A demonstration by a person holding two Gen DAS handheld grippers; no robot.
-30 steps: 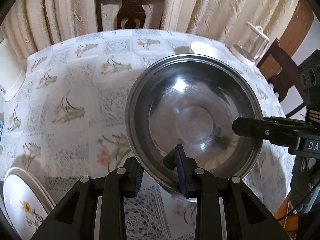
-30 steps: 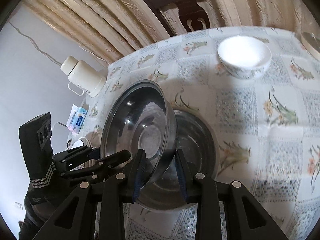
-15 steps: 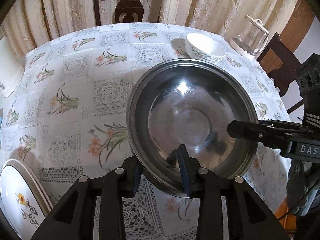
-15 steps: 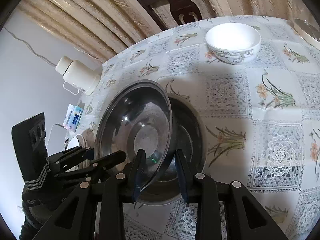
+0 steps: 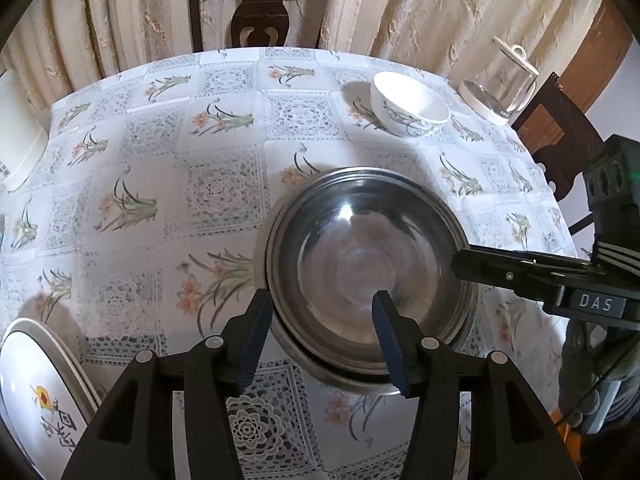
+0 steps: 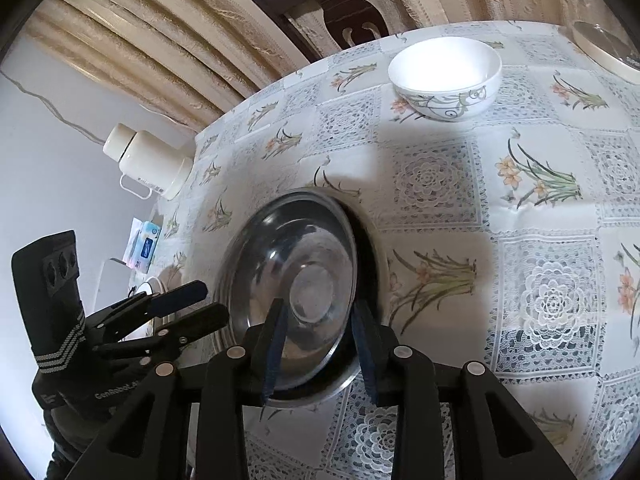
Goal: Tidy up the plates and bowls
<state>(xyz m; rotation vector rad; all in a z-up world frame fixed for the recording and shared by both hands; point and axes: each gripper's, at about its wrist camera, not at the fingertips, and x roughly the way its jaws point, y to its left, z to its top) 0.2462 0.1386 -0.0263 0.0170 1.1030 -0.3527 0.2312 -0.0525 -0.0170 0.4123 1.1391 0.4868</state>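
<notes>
Steel bowl (image 5: 366, 264) is being nested in lower steel bowl (image 5: 340, 378); left gripper (image 5: 320, 334) and right gripper (image 6: 320, 350) are being held open astride its rim.

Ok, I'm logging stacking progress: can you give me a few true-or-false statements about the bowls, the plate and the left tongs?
1. Two steel bowls sit nested on the table. True.
2. The left tongs are clamped shut on the rim. False: they are open, straddling the near rim.
3. The white bowl is stacked inside the steel ones. False: it stands apart, farther back.
4. A patterned white plate lies near the table's edge. True.
</notes>
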